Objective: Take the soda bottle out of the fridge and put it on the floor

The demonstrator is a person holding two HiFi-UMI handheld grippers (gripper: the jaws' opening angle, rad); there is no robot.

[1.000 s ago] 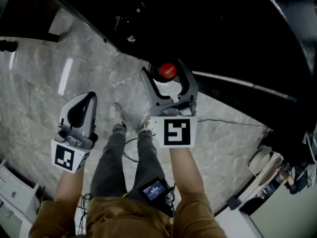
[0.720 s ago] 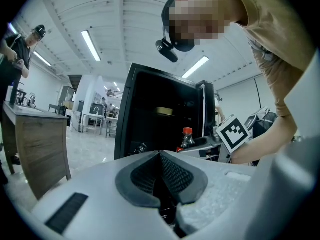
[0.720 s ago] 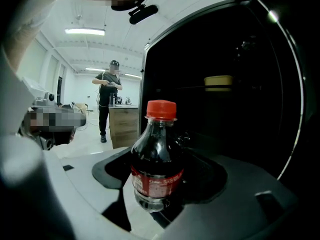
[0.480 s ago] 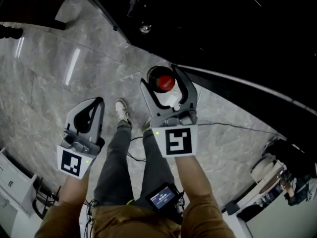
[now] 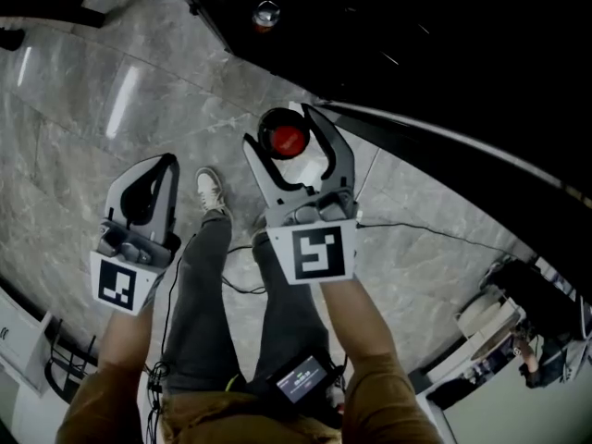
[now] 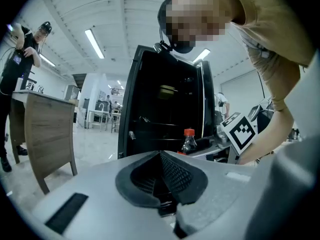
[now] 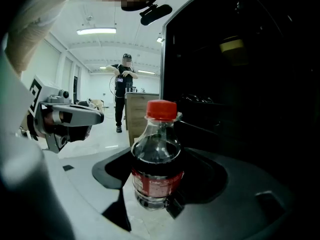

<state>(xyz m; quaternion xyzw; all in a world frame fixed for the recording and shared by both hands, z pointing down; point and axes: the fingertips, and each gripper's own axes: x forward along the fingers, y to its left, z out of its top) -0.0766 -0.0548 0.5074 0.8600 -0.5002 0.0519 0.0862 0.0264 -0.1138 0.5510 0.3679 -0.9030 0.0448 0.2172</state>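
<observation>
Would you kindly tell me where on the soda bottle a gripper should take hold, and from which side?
Grip the soda bottle round its labelled lower body, coming level from the side, as the right gripper holds it. It stands upright and is round and widest there; above, it tapers to the red cap.
</observation>
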